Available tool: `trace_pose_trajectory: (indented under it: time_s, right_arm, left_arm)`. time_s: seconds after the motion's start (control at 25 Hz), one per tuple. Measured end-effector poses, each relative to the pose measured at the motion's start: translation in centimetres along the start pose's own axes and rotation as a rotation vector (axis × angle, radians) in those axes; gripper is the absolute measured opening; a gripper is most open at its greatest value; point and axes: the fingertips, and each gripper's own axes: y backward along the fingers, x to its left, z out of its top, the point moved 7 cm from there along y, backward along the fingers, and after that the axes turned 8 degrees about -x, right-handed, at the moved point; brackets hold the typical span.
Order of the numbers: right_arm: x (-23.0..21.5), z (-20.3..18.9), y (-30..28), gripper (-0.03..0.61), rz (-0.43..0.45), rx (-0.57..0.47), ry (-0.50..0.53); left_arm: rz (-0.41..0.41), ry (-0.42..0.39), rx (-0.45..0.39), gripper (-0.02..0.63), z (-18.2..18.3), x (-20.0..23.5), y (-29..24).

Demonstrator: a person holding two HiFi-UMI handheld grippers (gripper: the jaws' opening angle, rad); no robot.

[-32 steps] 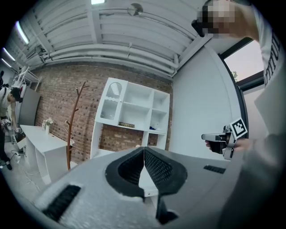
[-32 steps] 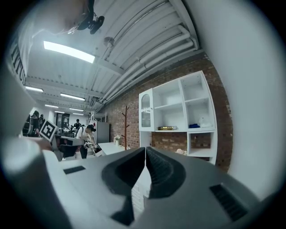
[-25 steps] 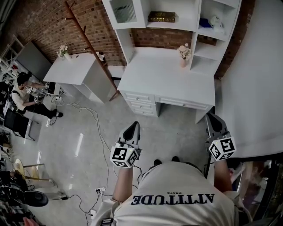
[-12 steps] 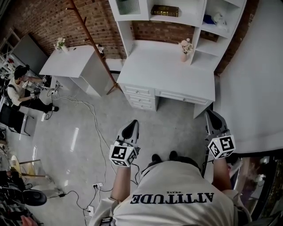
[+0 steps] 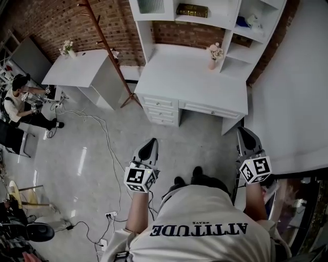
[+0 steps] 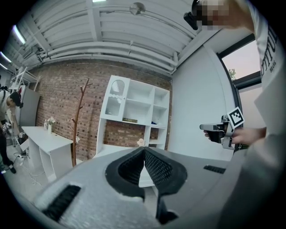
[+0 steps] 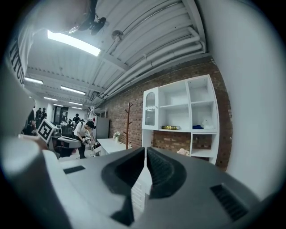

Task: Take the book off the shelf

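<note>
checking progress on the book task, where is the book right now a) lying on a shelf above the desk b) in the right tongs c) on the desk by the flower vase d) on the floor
a, the book lies flat on the white shelf above the desk.

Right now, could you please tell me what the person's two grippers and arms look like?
The left gripper and the right gripper are both grey, wedge-shaped bodies that taper towards the tips, with black ribbed pads lining the jaws. Each carries a white cube printed with black square markers at its rear. The person wears a white short-sleeved T-shirt with dark lettering.
</note>
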Motion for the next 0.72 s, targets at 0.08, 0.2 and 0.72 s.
trace_pose_trajectory:
  time_s: [0.08, 0.2, 0.72]
  right_arm:
    - [-0.1, 0.2, -0.1, 0.034, -0.004, 0.003, 0.006]
    - [-0.3, 0.4, -0.4, 0.034, -0.006, 0.005, 0.015]
    - [-3.8, -1.0, -3.8, 0.034, -0.009, 0.014, 0.001]
  left_arm:
    - [-0.001, 0.003, -0.003, 0.025, 0.0, 0.2, -0.2]
    - [-0.006, 0.002, -0.004, 0.026, 0.2, 0.4, -0.5]
    - [0.003, 0.006, -0.003, 0.026, 0.2, 0.7, -5.3]
